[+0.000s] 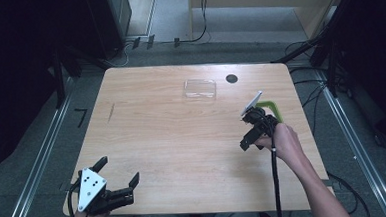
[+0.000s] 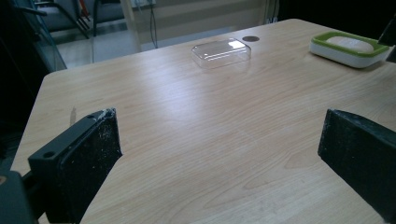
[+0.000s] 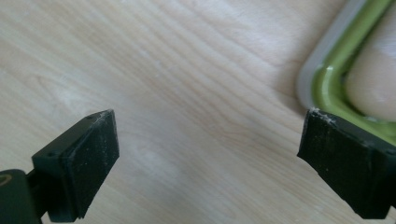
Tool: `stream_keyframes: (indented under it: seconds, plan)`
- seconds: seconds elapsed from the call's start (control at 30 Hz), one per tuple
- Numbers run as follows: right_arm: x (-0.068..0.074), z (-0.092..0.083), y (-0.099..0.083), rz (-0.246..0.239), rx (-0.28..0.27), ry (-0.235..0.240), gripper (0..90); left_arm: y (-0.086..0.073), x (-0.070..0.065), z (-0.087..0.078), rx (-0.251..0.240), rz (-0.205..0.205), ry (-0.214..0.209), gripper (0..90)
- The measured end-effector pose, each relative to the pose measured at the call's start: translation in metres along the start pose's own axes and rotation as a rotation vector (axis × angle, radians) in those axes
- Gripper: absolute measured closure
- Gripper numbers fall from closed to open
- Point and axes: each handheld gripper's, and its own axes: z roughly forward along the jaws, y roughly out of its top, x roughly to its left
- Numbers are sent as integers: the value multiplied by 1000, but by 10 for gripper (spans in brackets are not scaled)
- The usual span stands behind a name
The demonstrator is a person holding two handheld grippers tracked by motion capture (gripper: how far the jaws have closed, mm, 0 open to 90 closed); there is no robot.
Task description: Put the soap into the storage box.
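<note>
At the near left corner of the wooden table (image 1: 182, 139), the left gripper (image 1: 118, 173) hovers with its jaws spread wide and nothing between them, pointing across the bare tabletop and well apart from everything else. Farther in, near the far edge, a clear plastic lid (image 1: 200, 88) lies flat by itself, with a small dark round mark (image 1: 231, 78) just to its right. At the right side, the right gripper (image 1: 254, 123) is tipped down over the table, jaws spread and empty, right at the near left corner of the soap dish (image 1: 272, 109), a white tray with a green rim holding a pale bar of soap (image 2: 349, 43). In the right gripper view the green rim (image 3: 343, 74) curves just beside the right-hand jaw, while the left-hand jaw stands over bare wood, so the dish sits off to one side of the opening rather than between the pads. The likely trouble from here is closing on that corner: with only one pad near the rim, the jaws could pinch air or clip the rounded edge and shove the light dish sideways, or tip it so the soap slides out. A slippery bar would also escape a shallow grip. Shifting the opening to straddle the dish wall or the soap seems needed first.
</note>
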Motion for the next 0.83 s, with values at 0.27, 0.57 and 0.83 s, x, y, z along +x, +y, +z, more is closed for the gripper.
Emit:
stream_keyframes:
  seconds: [0.27,0.57,0.83]
  plan:
    - [22,14,-12,-54,39,14,58,0,0,0,-2,-2,-1,0]
    - [40,30,-23,-101,75,34,59,0,-1,0,-2,-1,-2,0]
    - [50,48,-28,-121,123,48,70,0,0,1,-3,4,-3,0]
